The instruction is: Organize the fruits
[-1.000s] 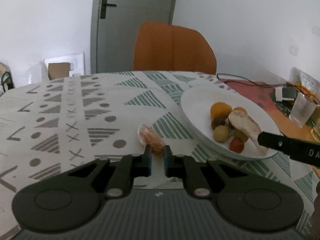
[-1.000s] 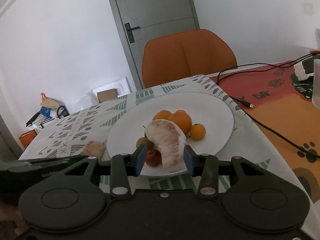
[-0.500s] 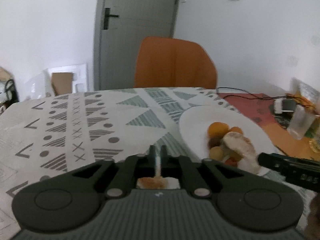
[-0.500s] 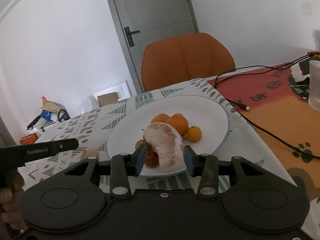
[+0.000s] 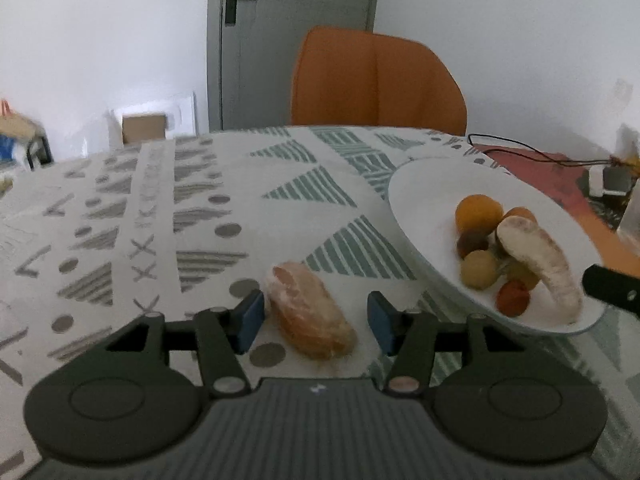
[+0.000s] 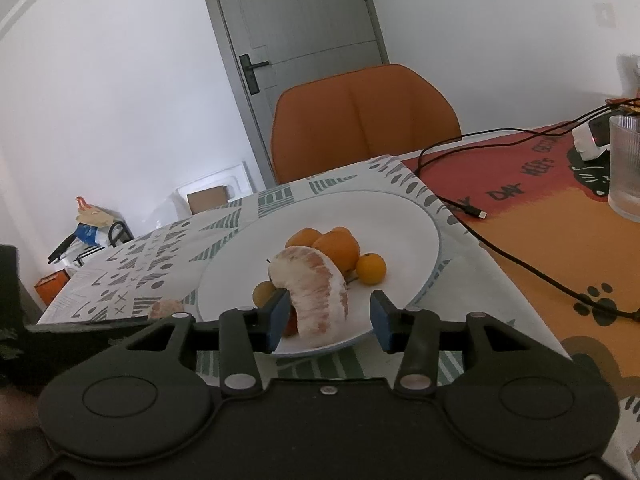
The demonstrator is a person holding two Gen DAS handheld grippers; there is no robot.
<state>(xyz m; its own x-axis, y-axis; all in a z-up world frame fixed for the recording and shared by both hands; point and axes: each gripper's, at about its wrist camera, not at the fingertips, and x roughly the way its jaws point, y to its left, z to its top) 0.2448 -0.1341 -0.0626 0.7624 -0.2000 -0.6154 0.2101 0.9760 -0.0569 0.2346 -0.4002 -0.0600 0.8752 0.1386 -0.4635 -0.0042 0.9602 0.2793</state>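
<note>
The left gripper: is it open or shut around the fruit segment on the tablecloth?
Open. The left gripper has just been opening; its blue pads stand clear of the fruit segment lying between them.

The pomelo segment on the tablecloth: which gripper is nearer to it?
Left. The left gripper has just opened around the pomelo segment; the right gripper is at the plate.

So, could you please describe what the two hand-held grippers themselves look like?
Both match: the left hand-held gripper and right hand-held gripper have matte black bodies, two round discs, silver pivot pins and blue pads on black fingers. No cables or sleeves show.
</note>
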